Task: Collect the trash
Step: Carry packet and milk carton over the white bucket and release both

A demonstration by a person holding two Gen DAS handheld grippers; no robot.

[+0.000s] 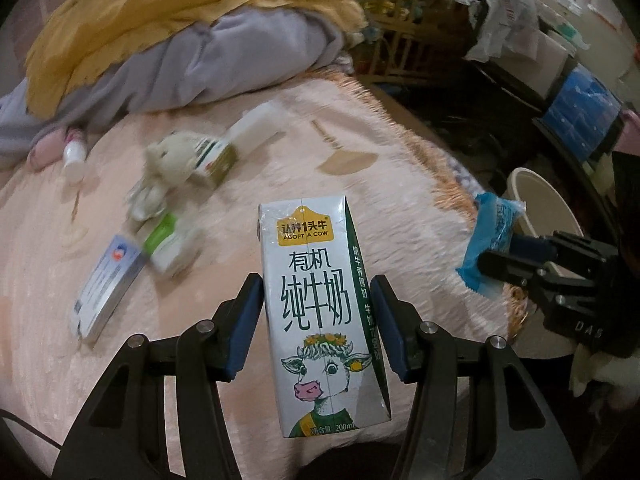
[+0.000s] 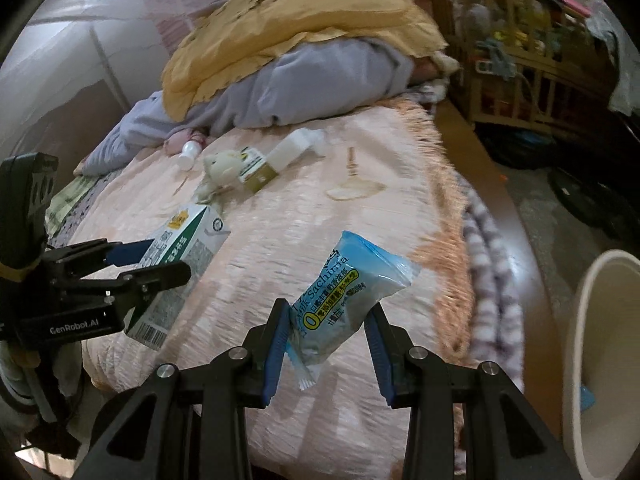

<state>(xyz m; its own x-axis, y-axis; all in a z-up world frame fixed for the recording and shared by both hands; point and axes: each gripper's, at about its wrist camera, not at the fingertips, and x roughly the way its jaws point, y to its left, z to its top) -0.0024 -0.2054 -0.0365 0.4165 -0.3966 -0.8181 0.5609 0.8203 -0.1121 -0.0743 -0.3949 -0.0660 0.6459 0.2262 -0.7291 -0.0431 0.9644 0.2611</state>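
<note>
Blue rubber pads on the right gripper (image 2: 326,344) are clamped on a pale blue snack wrapper (image 2: 346,304), which is lifted clear of the bedspread. The wrapper's long axis tilts up and to the right, its top corner leaning toward the cream bin (image 2: 600,360). That bin stands on the floor just off the right edge of the bed, lower than the gripper and to its right. Judged from this, the right hand is the nearer one to the bin, and its coming move would be a short carry rightward past the bed edge, then a release over the opening.

The left gripper (image 1: 318,320) grasps a milk carton (image 1: 320,300) by its two narrow sides, the carton upright between the fingers with its long axis running away from the wrist. Seen from the left wrist, the bin (image 1: 536,196) lies beyond the right gripper (image 1: 516,256), so the left hand would have to cross behind or wait.

Farther up the pink bedspread (image 1: 400,200) lie other items, apart from both grippers: a blue and white box (image 1: 106,280), a green and white carton (image 1: 170,244), a small plush toy (image 1: 168,164) touching a gold-ended box (image 1: 216,160), a white box (image 1: 256,126) and a small white bottle (image 1: 74,156). Heaped grey and yellow bedding (image 1: 180,40) closes the far end.
</note>
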